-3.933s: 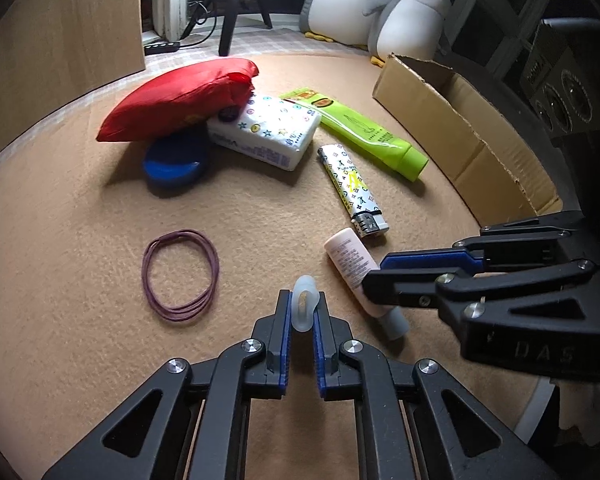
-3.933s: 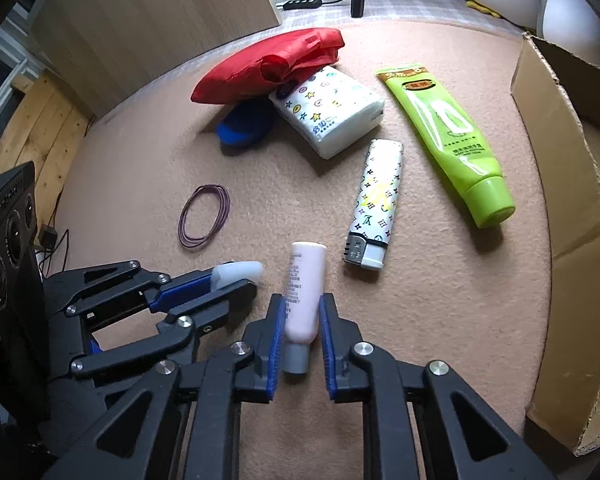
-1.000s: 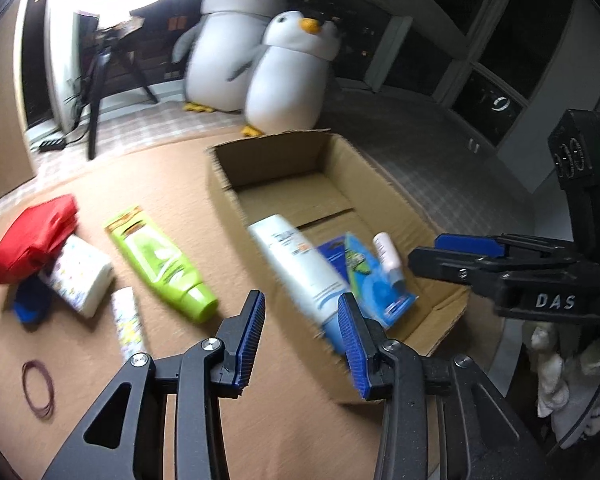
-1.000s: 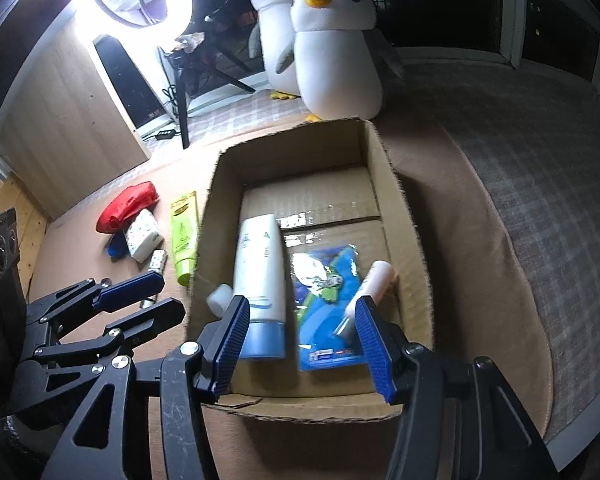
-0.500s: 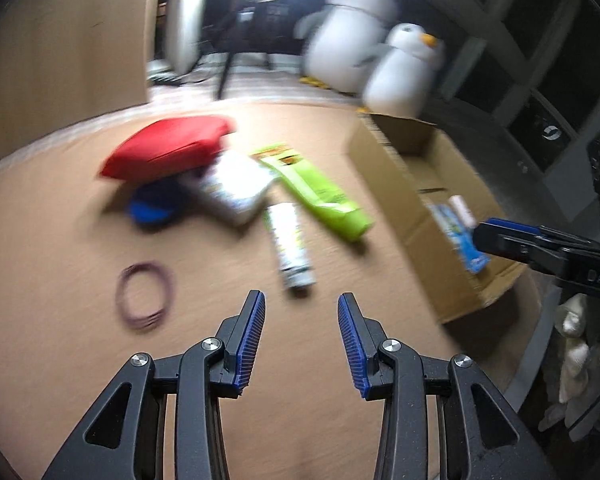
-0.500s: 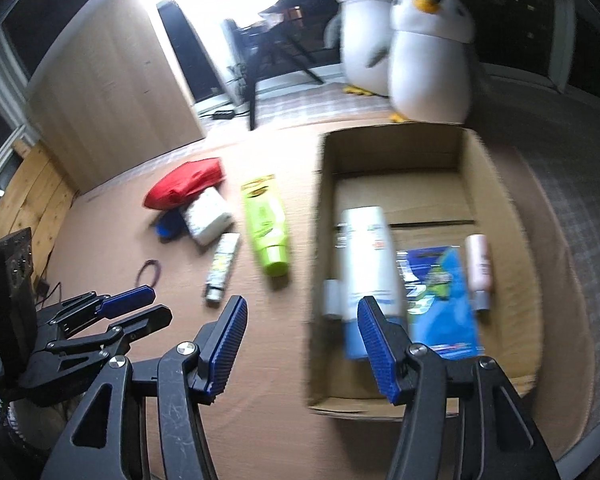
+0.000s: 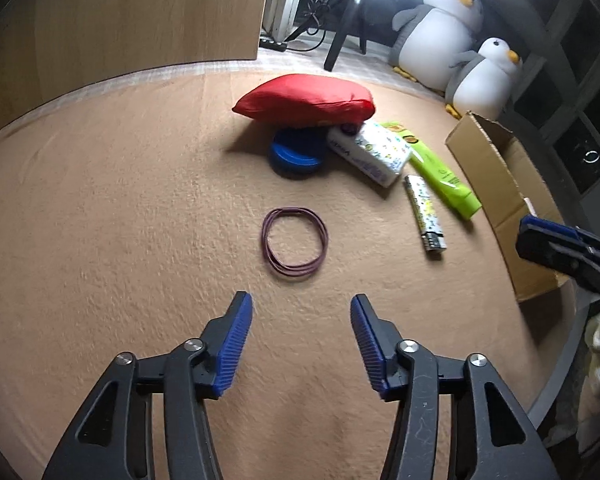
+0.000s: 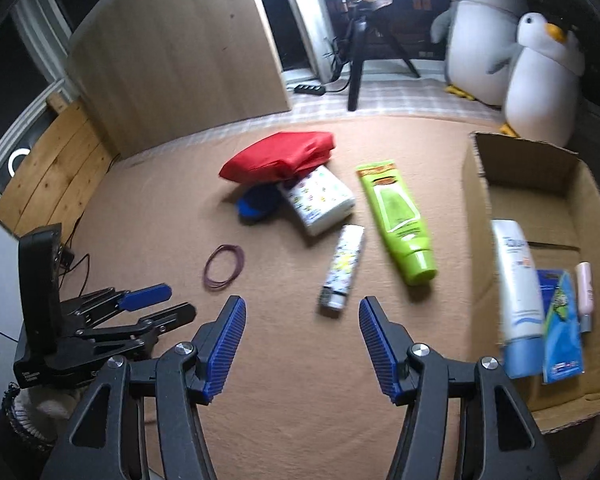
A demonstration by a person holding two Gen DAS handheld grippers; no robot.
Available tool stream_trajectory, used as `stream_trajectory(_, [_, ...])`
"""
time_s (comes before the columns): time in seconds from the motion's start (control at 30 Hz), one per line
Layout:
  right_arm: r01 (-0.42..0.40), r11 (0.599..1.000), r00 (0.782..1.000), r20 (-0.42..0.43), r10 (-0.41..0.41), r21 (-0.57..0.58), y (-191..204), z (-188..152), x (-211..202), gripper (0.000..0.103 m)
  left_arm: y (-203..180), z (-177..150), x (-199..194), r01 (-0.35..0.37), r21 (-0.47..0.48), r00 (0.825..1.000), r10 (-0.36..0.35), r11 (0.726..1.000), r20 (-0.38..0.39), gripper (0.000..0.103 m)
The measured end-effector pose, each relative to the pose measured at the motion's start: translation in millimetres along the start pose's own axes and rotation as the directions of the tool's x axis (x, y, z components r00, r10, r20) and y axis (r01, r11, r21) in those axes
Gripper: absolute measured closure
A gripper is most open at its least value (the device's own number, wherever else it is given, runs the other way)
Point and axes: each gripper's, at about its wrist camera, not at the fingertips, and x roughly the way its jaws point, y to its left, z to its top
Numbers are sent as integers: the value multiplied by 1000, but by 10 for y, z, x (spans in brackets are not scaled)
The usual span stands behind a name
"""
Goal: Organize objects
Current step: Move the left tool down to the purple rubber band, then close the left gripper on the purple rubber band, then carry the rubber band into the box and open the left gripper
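My left gripper hangs over the tan mat with its jaws opening and nothing between them. Just ahead of it lies a purple rubber band. Farther back a red pouch rests on a blue round lid and a patterned tissue pack. A patterned lighter and a green tube lie to the right. My right gripper is open and empty, with the lighter just beyond it. The cardboard box at right holds a white tube, a blue packet and a small pink bottle.
Two plush penguins sit at the back right, next to a tripod under a bright ring light. A wooden panel stands at the back left. The mat's edge curves close on the right in the left wrist view.
Both grippers swung left, away from the box, to over the mat. The left one's jaws have spread wider and it now faces the rubber band; the right one now faces the lighter.
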Motion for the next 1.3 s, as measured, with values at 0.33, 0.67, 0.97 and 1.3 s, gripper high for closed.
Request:
stream_trajectory(0.33, [38, 999, 998, -48, -37, 6, 55, -96, 30, 48, -93, 424, 414, -52, 28, 997, 53, 998, -63, 35])
stream_trajectory(0.67, [40, 997, 998, -42, -37, 70, -220, -192, -32, 48, -163, 586, 635, -109, 83, 985, 119, 991, -122, 45])
stream_trajectory(0.97, [51, 993, 998, -47, -46, 105, -413, -227, -23, 48, -184, 531, 609, -108, 91, 988, 118, 990, -104, 97])
stream_trajectory(1.3, [45, 993, 998, -39, -42, 105, -420, -235, -37, 48, -210, 430, 478, -62, 55, 995, 66, 997, -78, 99])
